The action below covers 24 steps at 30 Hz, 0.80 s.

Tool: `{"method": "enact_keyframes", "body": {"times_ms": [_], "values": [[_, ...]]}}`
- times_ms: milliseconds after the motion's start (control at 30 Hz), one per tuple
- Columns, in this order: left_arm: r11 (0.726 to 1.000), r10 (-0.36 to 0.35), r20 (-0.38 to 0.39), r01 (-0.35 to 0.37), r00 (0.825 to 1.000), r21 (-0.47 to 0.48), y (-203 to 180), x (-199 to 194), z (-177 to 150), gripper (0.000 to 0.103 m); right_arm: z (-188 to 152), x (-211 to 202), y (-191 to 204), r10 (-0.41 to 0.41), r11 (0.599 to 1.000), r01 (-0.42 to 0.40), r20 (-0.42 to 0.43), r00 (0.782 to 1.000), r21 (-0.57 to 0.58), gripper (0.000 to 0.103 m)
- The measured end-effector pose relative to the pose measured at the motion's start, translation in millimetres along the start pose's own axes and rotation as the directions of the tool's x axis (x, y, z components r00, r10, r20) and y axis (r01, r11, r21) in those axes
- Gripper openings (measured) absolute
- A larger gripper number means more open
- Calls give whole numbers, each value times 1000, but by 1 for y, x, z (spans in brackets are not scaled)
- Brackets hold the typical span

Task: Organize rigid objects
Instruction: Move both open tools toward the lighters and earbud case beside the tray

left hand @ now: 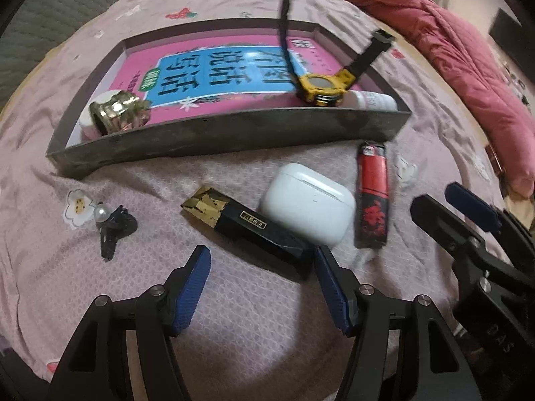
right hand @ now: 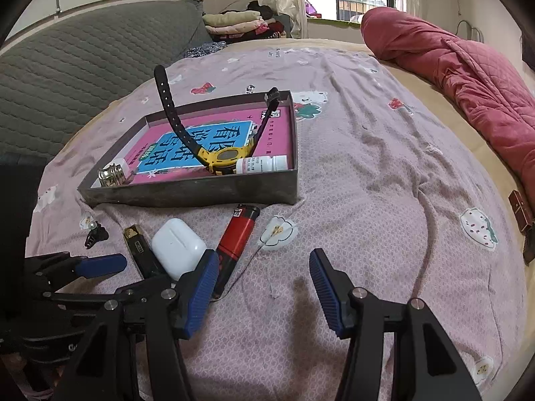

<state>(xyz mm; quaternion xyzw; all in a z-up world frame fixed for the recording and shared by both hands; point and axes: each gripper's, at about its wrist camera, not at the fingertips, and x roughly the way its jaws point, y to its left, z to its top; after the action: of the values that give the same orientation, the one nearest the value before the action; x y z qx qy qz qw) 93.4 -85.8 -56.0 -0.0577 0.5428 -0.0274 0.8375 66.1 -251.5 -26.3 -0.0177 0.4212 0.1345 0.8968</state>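
Left gripper [left hand: 262,287] nearest, jaws spread wide, nothing between pads, hanging low over bedsheet [left hand: 250,334] just short of black-and-gold box [left hand: 247,225]. Prob. lined up for that box next, judging by aim. Right gripper [right hand: 264,287] also released, empty, parked over bare sheet to the right, out of left's way.

Just beyond: black-and-gold box lying slantwise, far end touching white earbud case [left hand: 307,204]; tight fit, so pads may nudge case when closing. Red lighter [left hand: 372,197] just beside case, right side, lengthwise. Black hair clip w/ pearl [left hand: 113,224] off to left, apart from rest. These four still loose on sheet, i.e. not yet sorted.

Farther: dark tray [left hand: 234,127], near wall facing the loose bits, so a lift over the rim needed. Inside: pink-and-blue book [left hand: 214,73] flat on bottom, gold-capped jar [left hand: 113,110] in near-left corner, yellow watch [left hand: 322,87] w/ straps sticking up, white bottle [left hand: 371,100] on its side, near-right corner. Straps could snag a drop-in on that side; middle of book looks freest.

Farthest: red quilt [left hand: 451,67] along right edge, grey sofa [right hand: 83,67] behind.
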Motion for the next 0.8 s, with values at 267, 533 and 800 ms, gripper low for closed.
{"method": "enact_keyframes", "body": {"times_ms": [267, 533, 800], "values": [[997, 30, -1, -30, 1000, -69, 27, -7, -1, 66, 2, 12, 11, 17, 999, -18, -18, 1000, -27, 56], [991, 30, 6, -29, 1000, -127, 50, -12, 3, 66, -5, 31, 37, -7, 994, -1, -68, 998, -108, 56], [981, -16, 13, 19, 1000, -191, 52, -10, 12, 66, -9, 44, 41, -54, 992, 43, -88, 995, -121, 56]]}}
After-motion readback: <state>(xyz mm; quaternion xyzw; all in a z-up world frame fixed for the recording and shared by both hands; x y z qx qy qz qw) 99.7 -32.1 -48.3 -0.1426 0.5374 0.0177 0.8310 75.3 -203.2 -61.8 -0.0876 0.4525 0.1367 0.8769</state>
